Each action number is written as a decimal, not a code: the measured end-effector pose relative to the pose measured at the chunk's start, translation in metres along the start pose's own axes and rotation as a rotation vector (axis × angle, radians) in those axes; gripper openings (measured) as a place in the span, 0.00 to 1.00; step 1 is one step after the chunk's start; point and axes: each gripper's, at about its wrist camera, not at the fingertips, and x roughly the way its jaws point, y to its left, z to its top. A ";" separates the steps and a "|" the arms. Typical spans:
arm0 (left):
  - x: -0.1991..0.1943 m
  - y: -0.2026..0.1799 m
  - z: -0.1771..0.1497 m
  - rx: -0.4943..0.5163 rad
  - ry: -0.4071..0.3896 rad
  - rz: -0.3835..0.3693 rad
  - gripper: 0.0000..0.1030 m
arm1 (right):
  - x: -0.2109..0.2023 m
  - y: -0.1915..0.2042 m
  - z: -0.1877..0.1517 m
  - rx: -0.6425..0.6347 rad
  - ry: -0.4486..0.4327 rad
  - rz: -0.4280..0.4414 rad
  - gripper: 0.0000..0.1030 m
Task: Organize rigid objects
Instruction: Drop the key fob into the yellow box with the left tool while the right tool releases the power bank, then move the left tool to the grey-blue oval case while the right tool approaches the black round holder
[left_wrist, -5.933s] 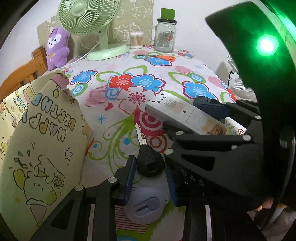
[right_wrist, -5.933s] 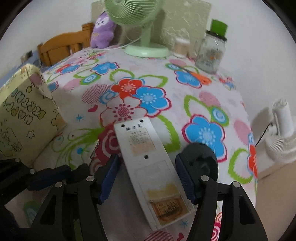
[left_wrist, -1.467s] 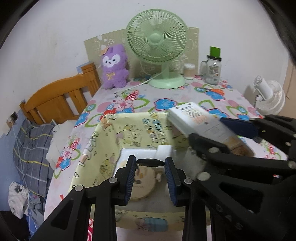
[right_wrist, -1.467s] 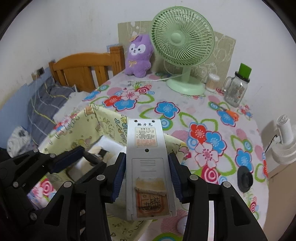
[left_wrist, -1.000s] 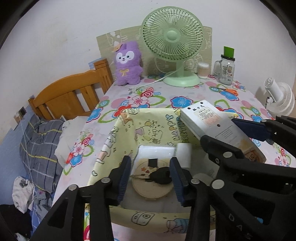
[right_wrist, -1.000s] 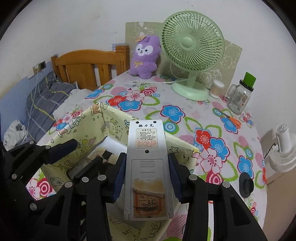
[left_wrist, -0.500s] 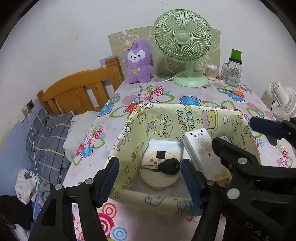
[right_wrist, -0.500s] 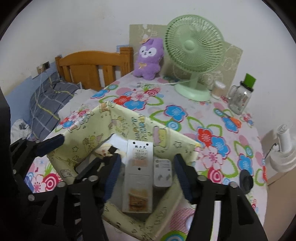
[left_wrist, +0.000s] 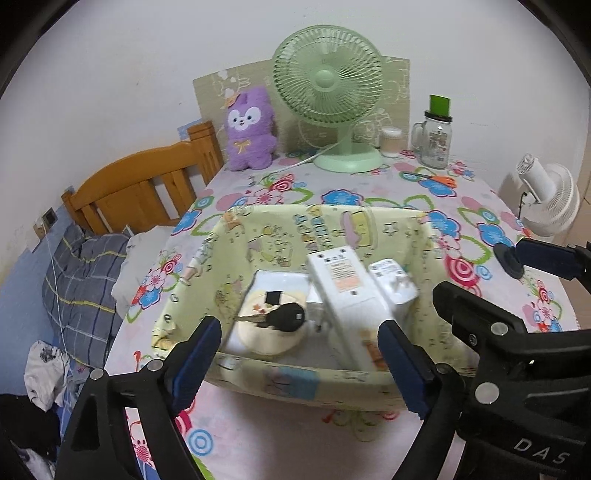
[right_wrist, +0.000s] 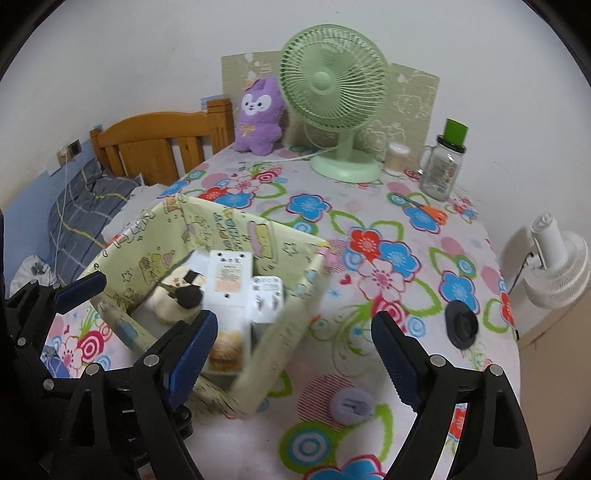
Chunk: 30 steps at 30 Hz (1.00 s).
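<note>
A yellow cartoon-print fabric box stands on the flowered table. Inside lie a white remote, a black car key on a round cream case, and a white plug adapter. My left gripper is open and empty above the box's near wall. My right gripper is open and empty over the box's right corner. A black round disc and a grey round holder lie on the table right of the box.
A green fan, a purple plush, a glass jar with green lid, a small cotton-swab cup and orange scissors stand at the table's back. A white fan is off the right edge. A wooden bed is left.
Both grippers opened: the key and the remote dropped into the box. Both grippers then drew back and up, jaws widening, and the right view swung right.
</note>
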 end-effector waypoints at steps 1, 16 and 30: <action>-0.001 -0.002 0.000 0.001 -0.003 -0.004 0.86 | -0.002 -0.004 -0.001 0.005 -0.001 -0.003 0.86; -0.023 -0.045 0.010 -0.010 -0.047 -0.064 0.89 | -0.035 -0.055 -0.011 0.062 -0.051 -0.057 0.93; -0.041 -0.099 0.016 0.056 -0.095 -0.116 0.96 | -0.050 -0.100 -0.022 0.113 -0.056 -0.077 0.94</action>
